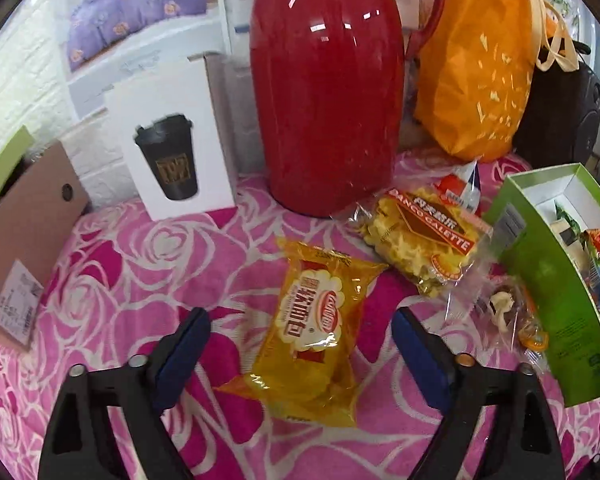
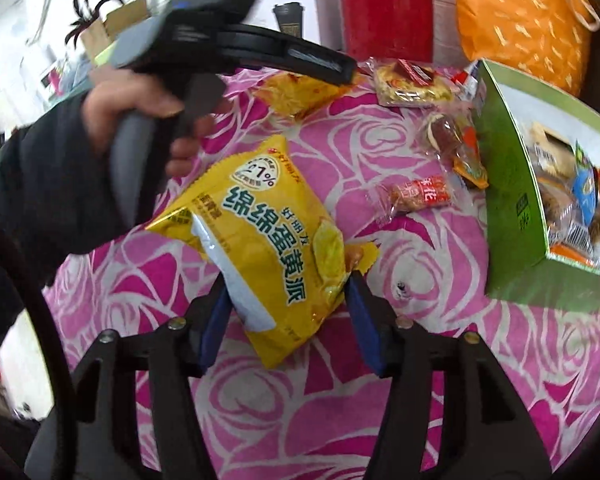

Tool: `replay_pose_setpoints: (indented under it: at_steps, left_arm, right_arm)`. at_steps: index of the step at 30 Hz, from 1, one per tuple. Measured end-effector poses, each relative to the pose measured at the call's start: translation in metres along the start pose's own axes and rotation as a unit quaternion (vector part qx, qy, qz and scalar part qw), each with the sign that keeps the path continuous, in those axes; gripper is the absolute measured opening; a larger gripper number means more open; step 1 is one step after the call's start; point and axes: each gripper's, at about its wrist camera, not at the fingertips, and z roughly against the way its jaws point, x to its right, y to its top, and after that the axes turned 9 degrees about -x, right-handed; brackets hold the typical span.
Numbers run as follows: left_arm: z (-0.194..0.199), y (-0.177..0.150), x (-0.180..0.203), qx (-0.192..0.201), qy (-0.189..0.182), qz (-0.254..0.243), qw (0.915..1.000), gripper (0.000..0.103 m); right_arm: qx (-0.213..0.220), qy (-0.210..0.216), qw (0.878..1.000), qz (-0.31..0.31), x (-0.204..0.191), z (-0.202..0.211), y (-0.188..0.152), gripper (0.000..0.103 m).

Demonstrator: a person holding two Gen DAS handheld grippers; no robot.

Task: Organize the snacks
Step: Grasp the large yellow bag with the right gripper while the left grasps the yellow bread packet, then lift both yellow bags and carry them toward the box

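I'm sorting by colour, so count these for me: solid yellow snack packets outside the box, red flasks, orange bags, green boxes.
Yellow snack packets: 2 (bread packet, egg-yolk pie packet)
Red flask: 1
Orange bag: 1
Green box: 1
Total: 5

A pink rose-patterned cloth (image 1: 112, 280) covers the surface. Behind it stands a white brick-textured wall (image 1: 24, 92), and farther back a white bed frame (image 1: 224, 12) carries purple floral bedding (image 1: 132, 4) (bright, even light throughout the room).
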Motion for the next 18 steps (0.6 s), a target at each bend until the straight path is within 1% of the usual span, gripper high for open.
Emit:
replay_pose_setpoints:
  at_steps: [1, 2, 3, 4, 6, 10, 13, 18]
  left_arm:
    - [-0.005, -0.001, -0.001, -0.012, -0.009, 0.0, 0.9999, 0.064]
    - [-0.01, -0.002, -0.001, -0.025, -0.016, 0.001, 0.9996, 0.048]
    - [-0.013, -0.004, -0.002, -0.03, -0.02, 0.004, 0.9993, 0.046]
    - [-0.012, -0.006, -0.003, -0.021, -0.024, 0.003, 0.9995, 0.044]
    - [-0.008, -0.011, -0.002, -0.017, -0.021, -0.004, 0.9996, 0.041]
    - [0.001, -0.022, 0.0, -0.014, 0.002, -0.009, 0.9999, 0.039]
    - [0.01, -0.034, 0.003, -0.01, 0.019, -0.004, 0.9998, 0.039]
    - [0.038, -0.069, 0.001, 0.006, -0.014, 0.016, 0.9998, 0.039]
  right_arm:
    - [0.0, 0.0, 1.0, 0.002, 0.0, 0.0, 0.001, 0.059]
    - [0.0, 0.003, 1.0, 0.0, 0.001, -0.002, 0.001, 0.06]
    - [-0.002, 0.007, 1.0, -0.004, 0.003, -0.004, 0.002, 0.06]
    - [-0.003, 0.009, 1.0, -0.006, 0.003, -0.007, 0.004, 0.06]
    - [-0.003, 0.009, 1.0, -0.006, 0.003, -0.008, 0.004, 0.06]
    - [-0.004, 0.008, 1.0, -0.006, 0.001, -0.002, 0.002, 0.055]
    - [-0.002, -0.007, 1.0, -0.013, 0.0, 0.003, -0.001, 0.054]
    - [-0.007, -0.026, 0.999, -0.028, 0.002, 0.013, -0.012, 0.052]
